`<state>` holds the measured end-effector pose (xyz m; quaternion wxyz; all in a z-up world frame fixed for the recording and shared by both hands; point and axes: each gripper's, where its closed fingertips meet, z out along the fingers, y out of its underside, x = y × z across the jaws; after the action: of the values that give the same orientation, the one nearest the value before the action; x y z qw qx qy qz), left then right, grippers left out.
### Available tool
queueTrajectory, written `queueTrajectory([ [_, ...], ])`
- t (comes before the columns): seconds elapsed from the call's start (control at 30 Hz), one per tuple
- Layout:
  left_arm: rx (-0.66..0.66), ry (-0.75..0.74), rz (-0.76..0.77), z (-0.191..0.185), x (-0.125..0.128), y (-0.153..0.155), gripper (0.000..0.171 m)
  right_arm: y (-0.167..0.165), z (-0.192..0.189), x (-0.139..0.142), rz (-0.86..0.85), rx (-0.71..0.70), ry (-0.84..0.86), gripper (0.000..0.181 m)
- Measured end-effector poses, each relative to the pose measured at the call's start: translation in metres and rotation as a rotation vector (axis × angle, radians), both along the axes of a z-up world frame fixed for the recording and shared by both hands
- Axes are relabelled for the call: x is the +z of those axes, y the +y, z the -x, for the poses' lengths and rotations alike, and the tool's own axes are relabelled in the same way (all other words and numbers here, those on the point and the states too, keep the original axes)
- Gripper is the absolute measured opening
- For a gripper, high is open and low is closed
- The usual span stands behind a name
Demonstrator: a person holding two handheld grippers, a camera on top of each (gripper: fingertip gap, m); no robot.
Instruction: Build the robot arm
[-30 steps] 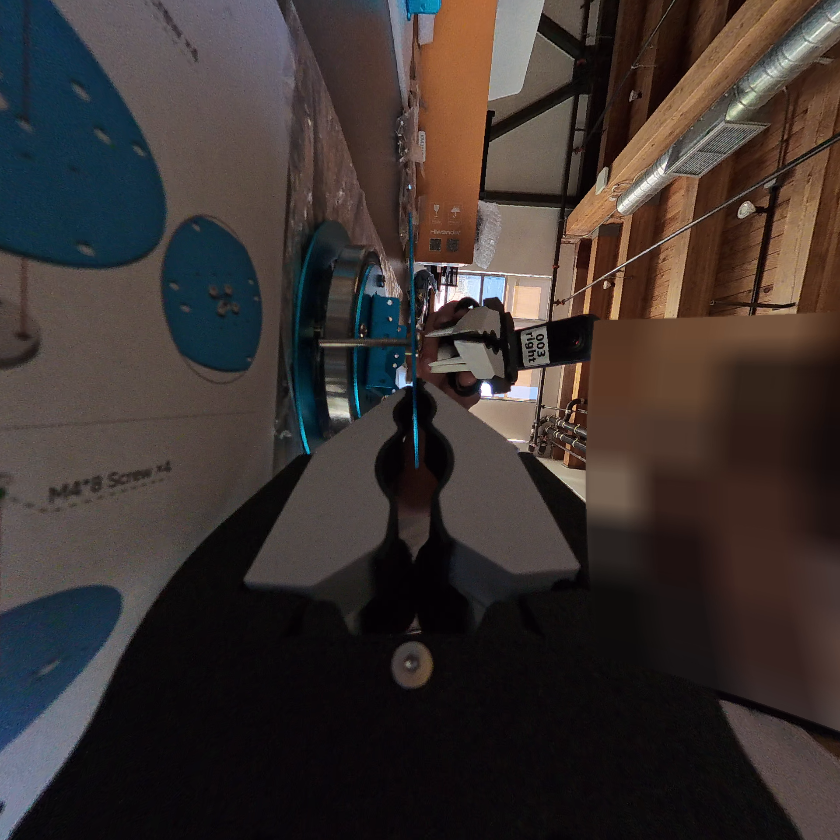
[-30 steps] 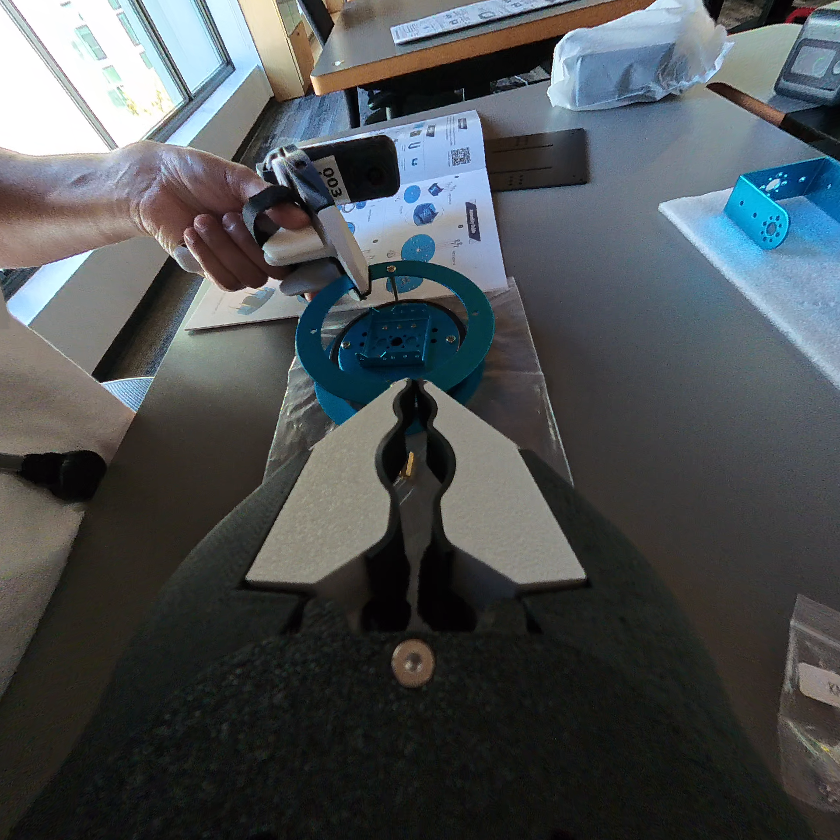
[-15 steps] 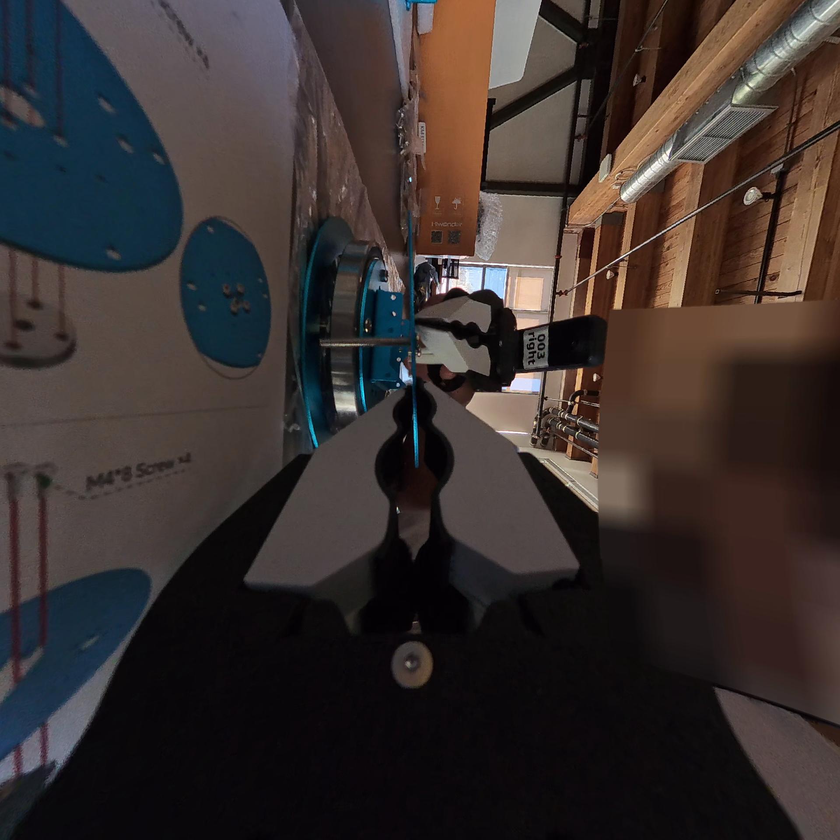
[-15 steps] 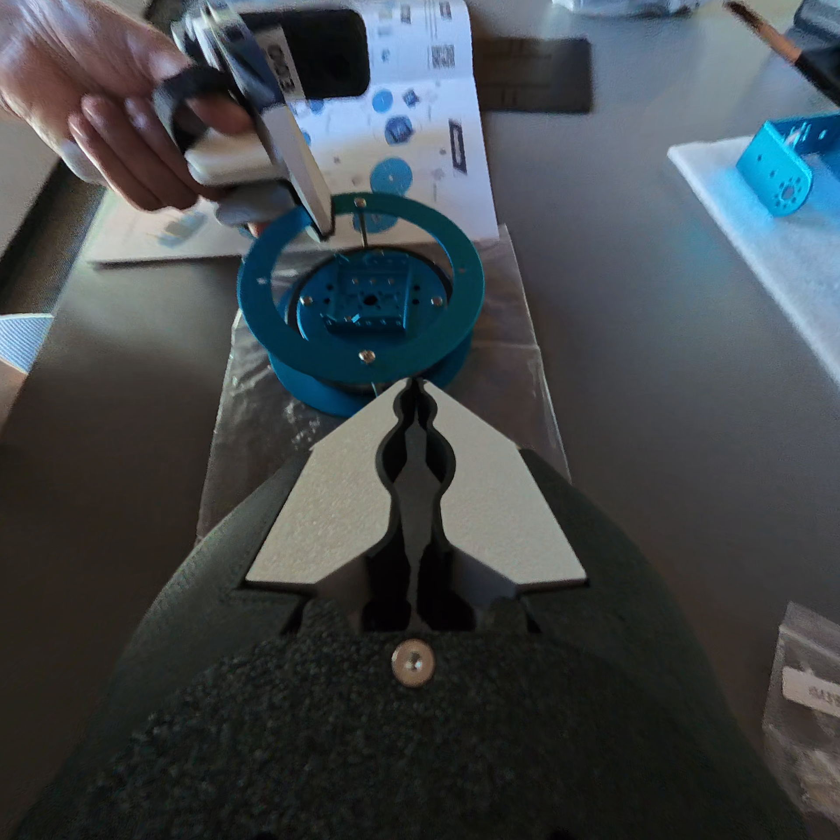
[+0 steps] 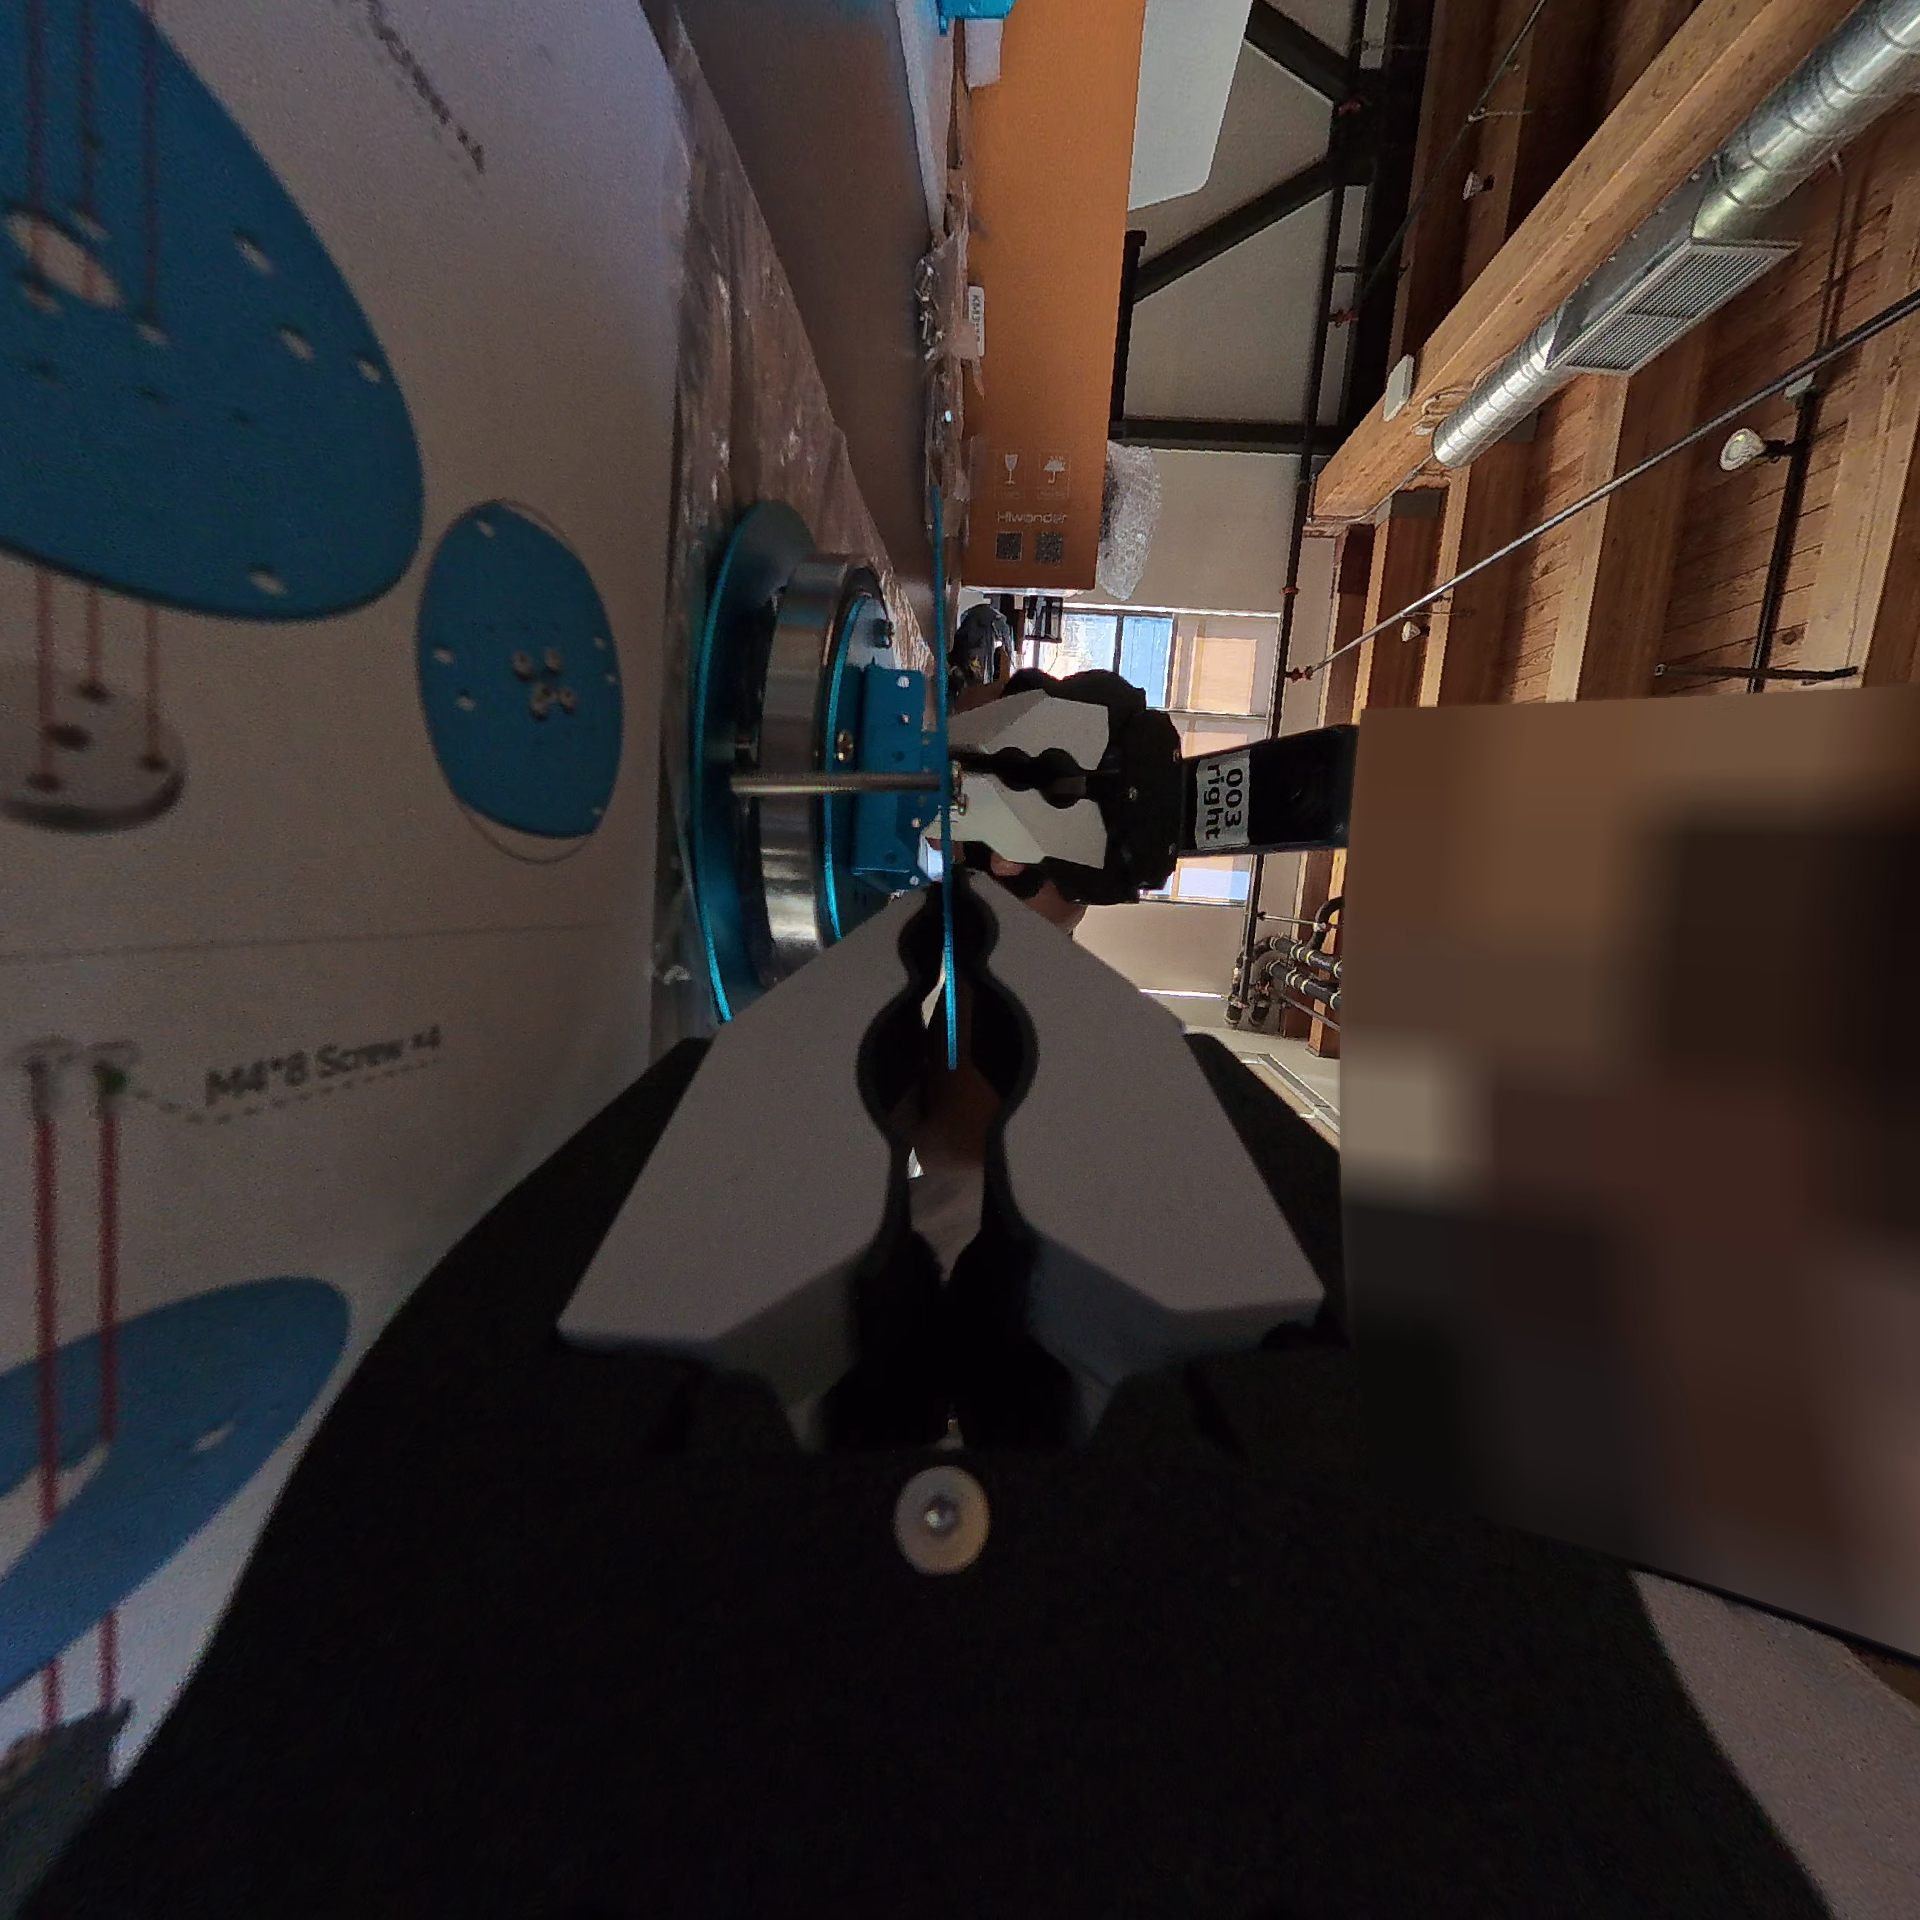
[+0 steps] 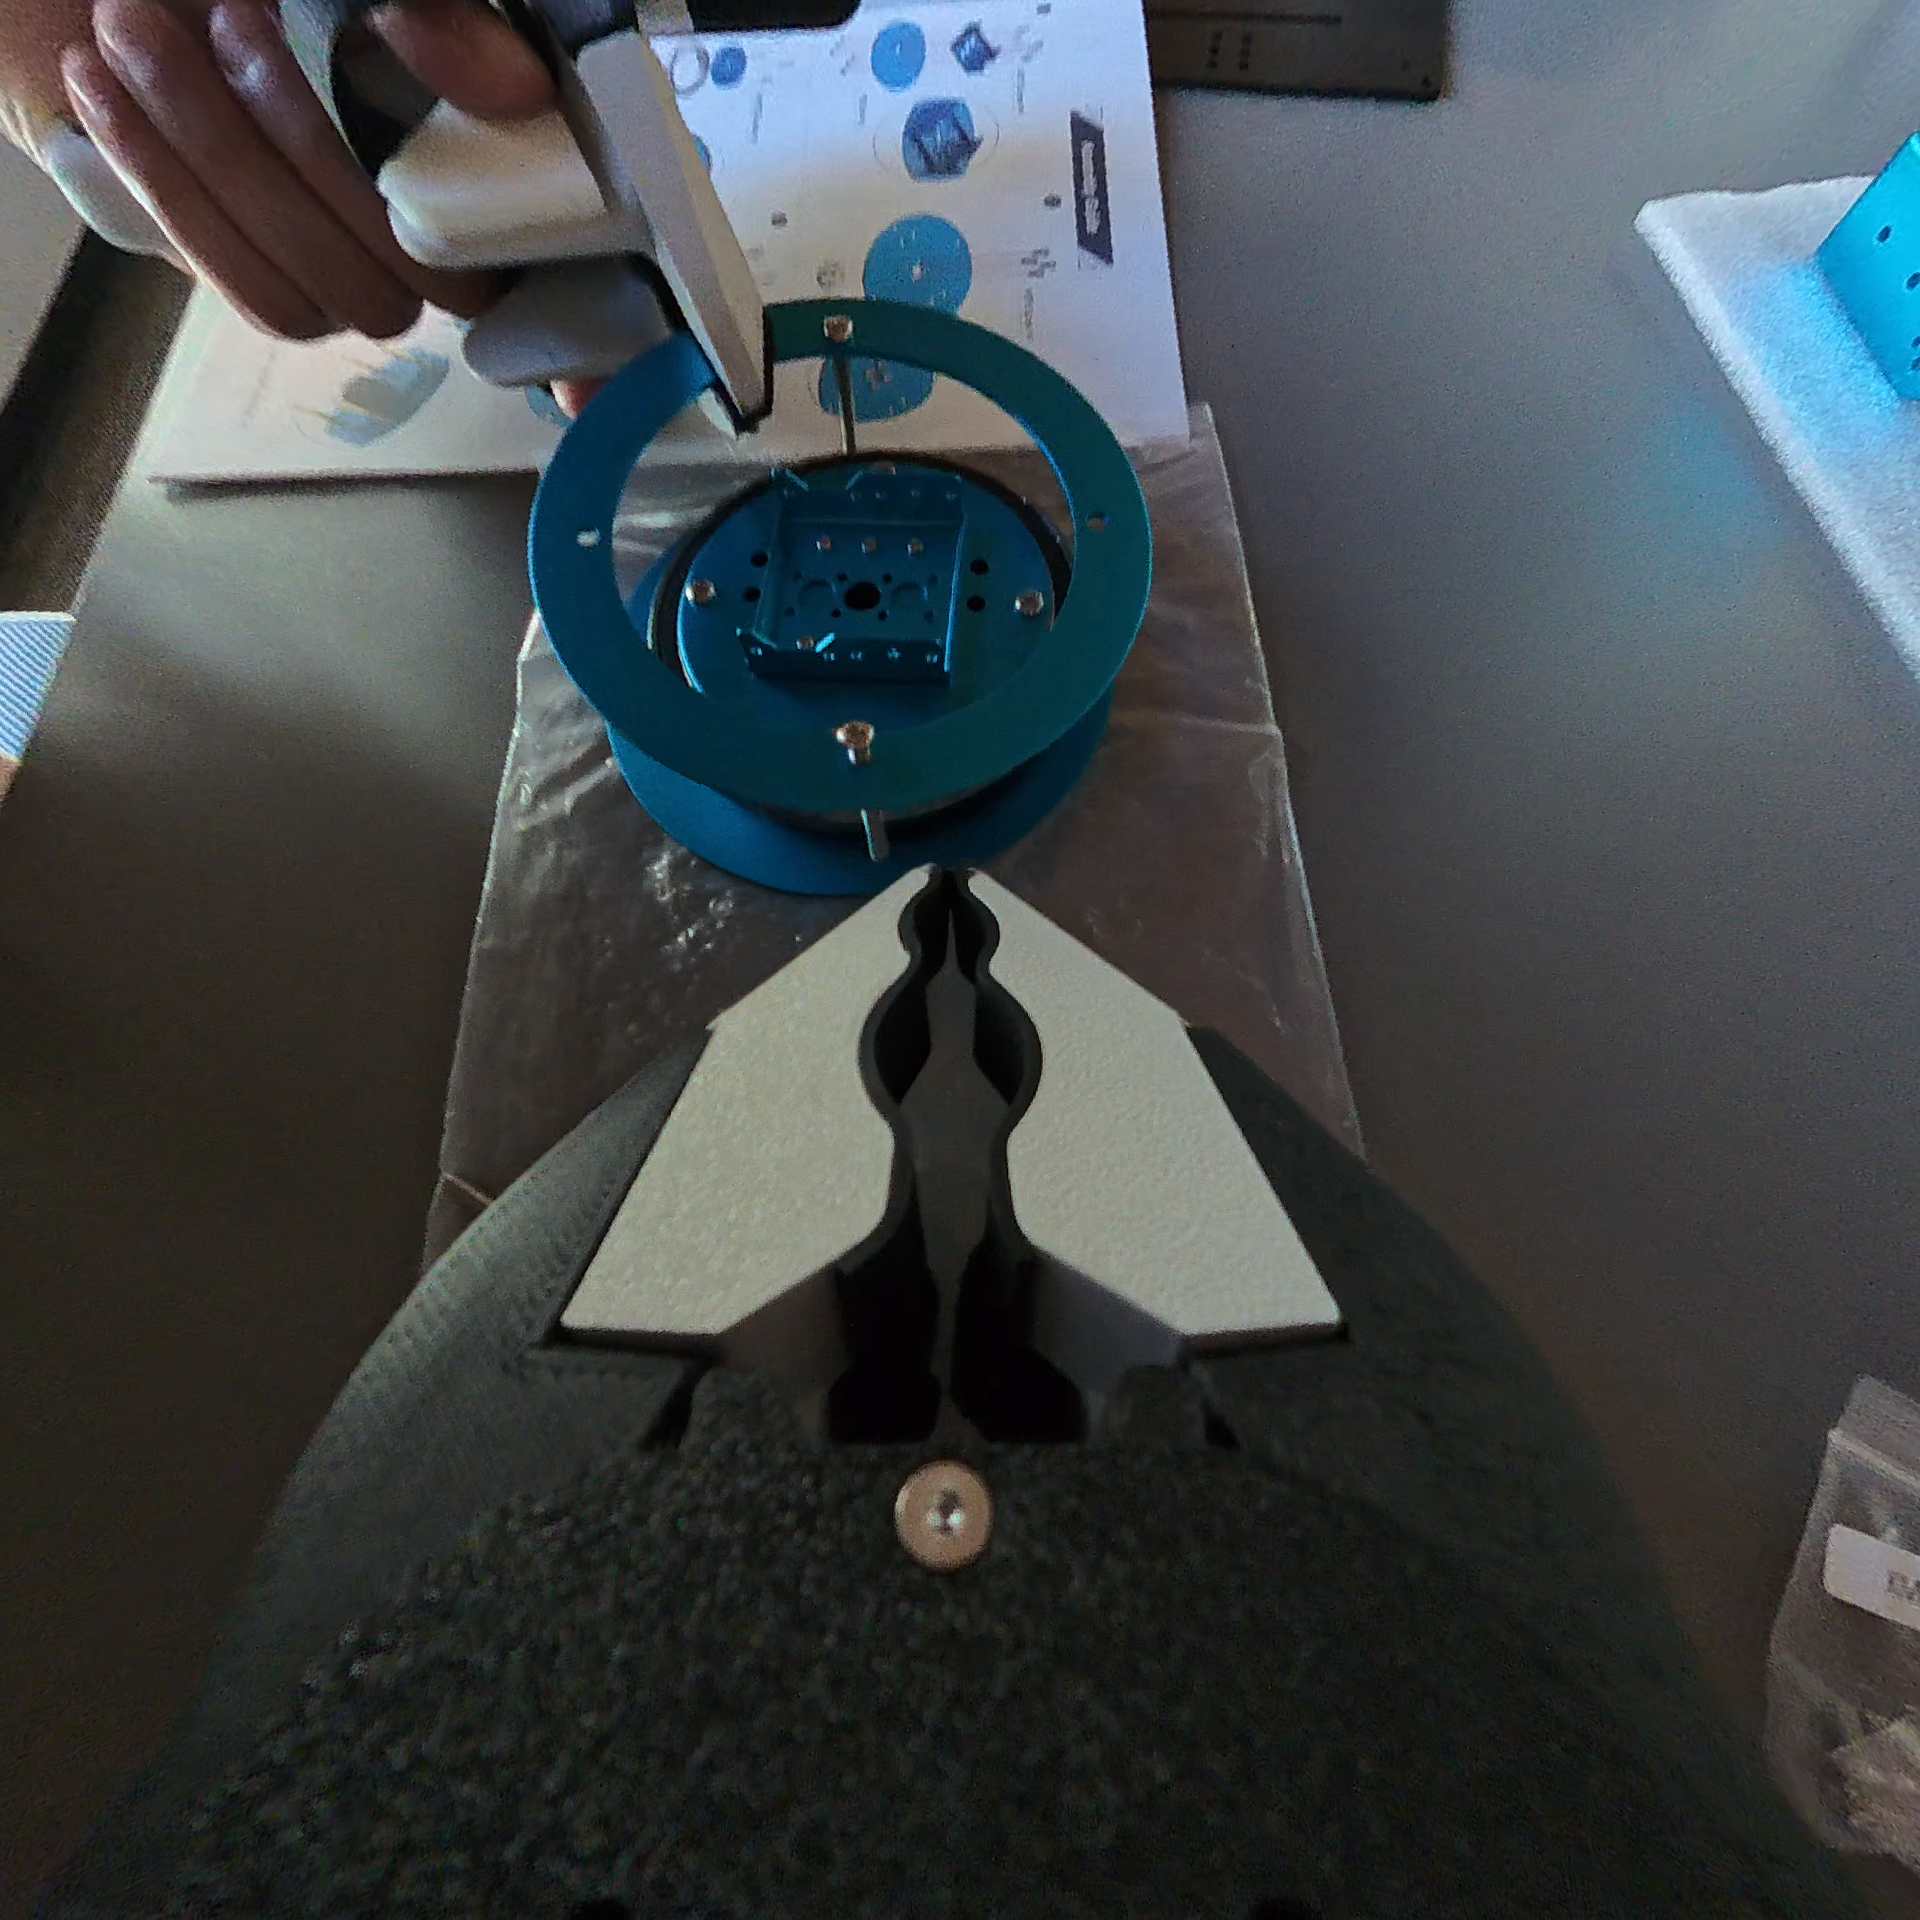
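Your left gripper (image 6: 743, 416) pinches the blue ring (image 6: 727, 717) at its 11 o'clock edge, holding it level above the blue base (image 6: 914, 862) so it rides on the two standoff screws (image 6: 854, 740) — one at 12, one at 6. Your right gripper (image 6: 948, 883) hangs just short of the 6 o'clock screw, jaws nearly together and empty. The instruction sheet (image 6: 1091, 343) lies beyond.
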<state>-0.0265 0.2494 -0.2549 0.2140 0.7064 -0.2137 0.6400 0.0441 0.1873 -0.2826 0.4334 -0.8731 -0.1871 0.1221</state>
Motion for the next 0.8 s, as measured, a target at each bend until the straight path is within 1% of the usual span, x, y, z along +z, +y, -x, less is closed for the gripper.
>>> queueTrajectory([
  [0.07, 0.003, 0.001, -0.001, 0.001, 0.0, 0.001, 0.0, 0.002, 0.003, 0.005, -0.012, -0.006, 0.047, 0.0],
  [0.13, 0.002, 0.001, 0.005, 0.001, 0.0, 0.002, 0.0, 0.004, 0.006, 0.004, 0.019, -0.015, 0.085, 0.0],
  [0.23, -0.003, 0.001, 0.0, 0.0, 0.0, 0.002, 0.0, 0.006, 0.004, -0.008, 0.081, -0.029, 0.048, 0.0],
  [0.37, -0.004, 0.002, -0.001, 0.0, 0.0, 0.001, 0.0, 0.003, 0.018, -0.015, 0.143, 0.033, 0.04, 0.0],
  [0.53, -0.004, -0.001, 0.002, -0.001, 0.0, 0.0, 0.0, 0.005, 0.02, -0.015, 0.138, 0.033, 0.046, 0.0],
  [0.63, 0.0, -0.006, 0.004, 0.0, 0.001, 0.0, 0.0, 0.003, 0.016, -0.014, 0.135, 0.033, 0.025, 0.0],
  [0.8, 0.006, -0.007, 0.008, 0.0, 0.001, 0.001, 0.0, -0.006, 0.023, -0.008, 0.152, 0.088, 0.087, 0.0],
])
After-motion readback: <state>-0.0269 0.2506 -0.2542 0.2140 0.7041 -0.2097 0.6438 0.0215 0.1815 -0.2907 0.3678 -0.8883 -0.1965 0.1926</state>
